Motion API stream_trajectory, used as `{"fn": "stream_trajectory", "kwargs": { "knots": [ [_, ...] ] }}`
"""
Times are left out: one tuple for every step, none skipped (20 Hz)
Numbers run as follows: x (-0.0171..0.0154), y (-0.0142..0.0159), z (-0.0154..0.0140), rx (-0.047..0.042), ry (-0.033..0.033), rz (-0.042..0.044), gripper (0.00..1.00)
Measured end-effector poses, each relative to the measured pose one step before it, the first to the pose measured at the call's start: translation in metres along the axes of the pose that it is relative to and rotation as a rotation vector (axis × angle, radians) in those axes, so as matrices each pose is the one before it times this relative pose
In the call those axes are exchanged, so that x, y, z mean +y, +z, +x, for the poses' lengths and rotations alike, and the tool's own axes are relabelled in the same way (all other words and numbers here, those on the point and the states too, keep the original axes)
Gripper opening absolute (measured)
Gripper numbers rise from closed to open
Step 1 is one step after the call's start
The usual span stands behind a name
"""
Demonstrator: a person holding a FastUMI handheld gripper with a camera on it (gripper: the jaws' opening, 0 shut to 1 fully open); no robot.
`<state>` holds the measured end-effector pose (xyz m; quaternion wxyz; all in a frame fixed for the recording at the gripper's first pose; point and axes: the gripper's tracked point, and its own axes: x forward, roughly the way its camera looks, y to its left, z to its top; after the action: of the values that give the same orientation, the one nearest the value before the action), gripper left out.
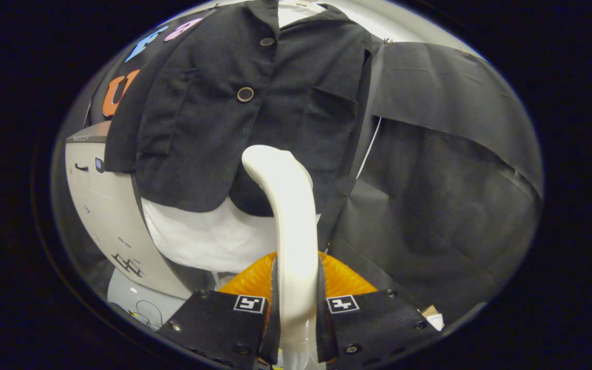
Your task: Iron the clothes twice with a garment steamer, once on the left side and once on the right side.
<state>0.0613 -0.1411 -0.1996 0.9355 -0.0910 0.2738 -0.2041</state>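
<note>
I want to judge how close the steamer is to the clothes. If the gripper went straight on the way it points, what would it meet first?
Probably the black buttoned jacket: the gripper, shut on the white curved steamer handle, points at its lower front. Depth unclear.

Readable words or numbers: none.
Finger mounts of the gripper (296, 308): one square black-and-white coded marker on each, a pattern and not letters.
White panel (106, 205) left of the jacket (214, 118): small dark marks, too small to make out.
Buttons on the jacket: no lettering legible.
</note>
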Motion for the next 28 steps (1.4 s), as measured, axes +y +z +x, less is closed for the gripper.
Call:
{"fn": "stream_trajectory", "kwargs": {
  "knots": [
    [0.00172, -0.00894, 0.00037, 0.02187, 0.00199, -0.00565, 0.3],
    [0.0016, -0.00973, 0.0, 0.02283, 0.0014, -0.00177, 0.3],
    [0.00225, -0.0073, -0.00009, 0.01703, 0.00007, -0.00091, 0.3],
    [0.00112, -0.00534, 0.00122, 0.0108, -0.00161, -0.00375, 0.31],
    [0.00214, -0.00304, -0.00167, 0.00451, 0.00044, -0.00198, 0.31],
    [0.0013, -0.00096, -0.00256, 0.00099, 0.00365, -0.00032, 0.3],
    [0.00174, -0.00007, -0.00288, -0.00318, 0.00481, 0.00256, 0.31],
    [0.00162, 0.00182, -0.0039, -0.0057, 0.00369, 0.00182, 0.31],
    [0.00192, 0.00183, -0.00347, -0.00842, 0.00251, 0.00164, 0.31],
    [0.00087, 0.00307, -0.00467, -0.00633, 0.00253, 0.00102, 0.31],
    [0.00128, 0.0037, -0.00587, -0.0067, 0.00445, 0.00472, 0.31],
    [0.00166, 0.00355, -0.00593, -0.00405, 0.00528, 0.00096, 0.31],
    [0.00071, 0.00154, -0.00724, -0.00372, 0.00669, 0.00121, 0.31],
    [0.0018, 0.00246, -0.00748, -0.00537, 0.00899, 0.00256, 0.31],
    [0.00122, 0.00212, -0.00866, -0.00722, 0.00951, -0.00002, 0.31],
    [0.0002, 0.00351, -0.00969, -0.01159, 0.00683, 0.00189, 0.31],
    [-0.00127, 0.00442, -0.01018, -0.01382, 0.00482, 0.00307, 0.31],
    [-0.00131, 0.00491, -0.01251, -0.01542, 0.00323, 0.00788, 0.31],
    [-0.00194, 0.00512, -0.01246, -0.0176, 0.00319, 0.00858, 0.3],
    [-0.0015, 0.0063, -0.01237, -0.01785, 0.00346, 0.00508, 0.3],
    [-0.00154, 0.00737, -0.0121, -0.01838, 0.00407, 0.00316, 0.31],
    [-0.00242, 0.00784, -0.01131, -0.01842, 0.00489, 0.00375, 0.31],
    [-0.0019, 0.00766, -0.01157, -0.02058, 0.005, 0.00338, 0.31],
    [-0.00226, 0.0064, -0.00922, -0.01532, 0.00539, 0.00434, 0.31],
    [-0.0019, 0.0062, -0.00991, -0.01597, 0.00898, 0.005, 0.31],
    [-0.00237, 0.0059, -0.00973, -0.01504, 0.01286, 0.00573, 0.31],
    [-0.00146, 0.00416, -0.00746, -0.01316, 0.01137, 0.00424, 0.3],
    [-0.00233, 0.00375, -0.00811, -0.01255, 0.01157, 0.00347, 0.31]
  ]
}}
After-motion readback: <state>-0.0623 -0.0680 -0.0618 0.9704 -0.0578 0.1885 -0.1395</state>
